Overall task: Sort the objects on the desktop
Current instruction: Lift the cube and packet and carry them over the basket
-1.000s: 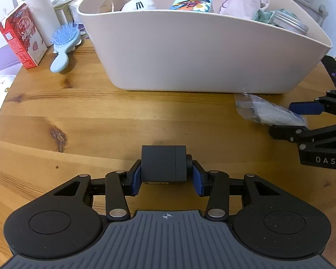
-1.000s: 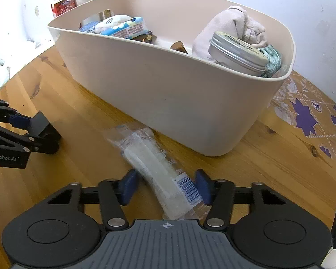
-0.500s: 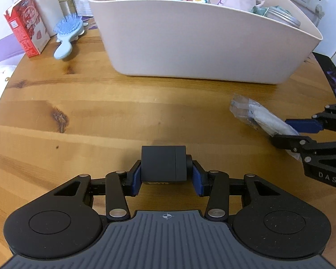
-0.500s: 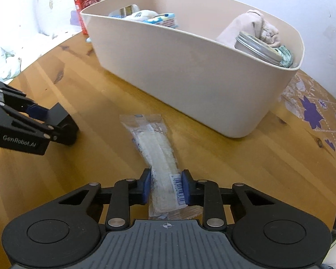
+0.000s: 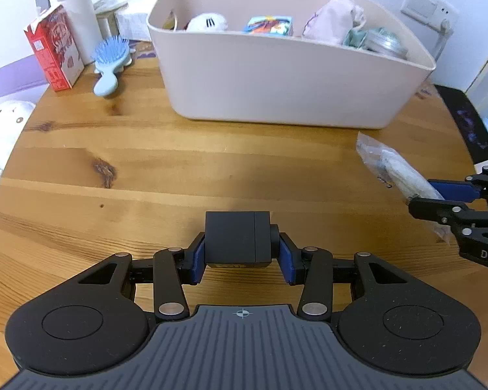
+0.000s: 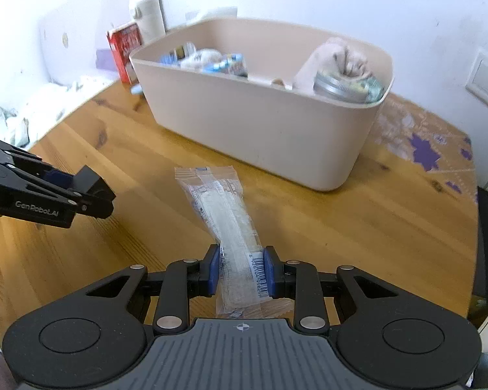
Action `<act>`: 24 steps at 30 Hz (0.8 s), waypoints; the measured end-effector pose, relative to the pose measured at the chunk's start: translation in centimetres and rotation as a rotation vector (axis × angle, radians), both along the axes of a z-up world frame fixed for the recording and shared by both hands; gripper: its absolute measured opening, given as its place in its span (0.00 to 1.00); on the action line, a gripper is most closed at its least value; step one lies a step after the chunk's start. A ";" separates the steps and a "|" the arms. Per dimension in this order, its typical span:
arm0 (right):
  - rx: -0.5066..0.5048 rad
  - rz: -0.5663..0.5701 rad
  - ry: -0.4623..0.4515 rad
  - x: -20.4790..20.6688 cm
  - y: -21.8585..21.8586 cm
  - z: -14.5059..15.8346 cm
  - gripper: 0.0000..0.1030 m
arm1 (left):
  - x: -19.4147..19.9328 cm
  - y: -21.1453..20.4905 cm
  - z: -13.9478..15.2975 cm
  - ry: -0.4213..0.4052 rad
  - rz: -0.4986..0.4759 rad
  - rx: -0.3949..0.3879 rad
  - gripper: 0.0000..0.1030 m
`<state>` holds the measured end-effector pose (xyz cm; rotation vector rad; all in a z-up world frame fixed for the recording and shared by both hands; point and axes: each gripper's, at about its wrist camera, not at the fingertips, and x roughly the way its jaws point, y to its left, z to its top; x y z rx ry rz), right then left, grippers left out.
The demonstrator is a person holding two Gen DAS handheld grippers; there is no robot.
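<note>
The right gripper (image 6: pixel 240 271) is clamped on the clear plastic packet (image 6: pixel 226 217), its blue pads pressing the barcode end from both sides. A second ago the fingers stood wide either side of the packet as it lay on the worktop (image 6: pixel 358 227); half a second ago they had narrowed onto it; now the grip is tight and the packet juts forward, its far end pointing toward the beige bin (image 6: pixel 260 123). In the left wrist view the same packet (image 5: pixel 397 169) slants up and away from the right gripper (image 5: pixel 436 195) at the right edge; whether its far end touches the wood I cannot tell.

The left gripper (image 5: pixel 242 255) is closed on a dark grey block (image 5: pixel 237 239), held just as in both earlier frames. From the right wrist view, this gripper (image 6: pixel 81 188) and its block (image 6: pixel 89 178) sit to the left of the packet, well apart from it.

Both cameras have drawn back from the bin and risen: more of the worktop (image 5: pixel 211 162) now shows in front of it, and its contents are more exposed, among them a white plush (image 5: pixel 208 22), a colourful box (image 5: pixel 268 26), a pale cloth bundle (image 5: pixel 333 19) and a metal-lidded jar (image 5: pixel 385 40). Left of the bin stand a red carton (image 5: pixel 53 48) and a white flask (image 5: pixel 73 13), with a blue hairbrush (image 5: pixel 109 60) lying beside them.
</note>
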<state>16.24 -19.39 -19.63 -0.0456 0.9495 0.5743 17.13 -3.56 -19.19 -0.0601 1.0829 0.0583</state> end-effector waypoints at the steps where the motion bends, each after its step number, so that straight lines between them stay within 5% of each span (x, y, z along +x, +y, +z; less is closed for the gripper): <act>1: 0.002 -0.005 -0.012 -0.3 -0.2 0.4 0.26 | -0.1 0.1 0.3 -0.006 -0.002 -0.003 0.44; 24: 0.024 -0.106 -0.319 2.2 -1.5 9.8 0.26 | 4.0 2.5 9.2 -0.187 -0.024 -0.005 0.44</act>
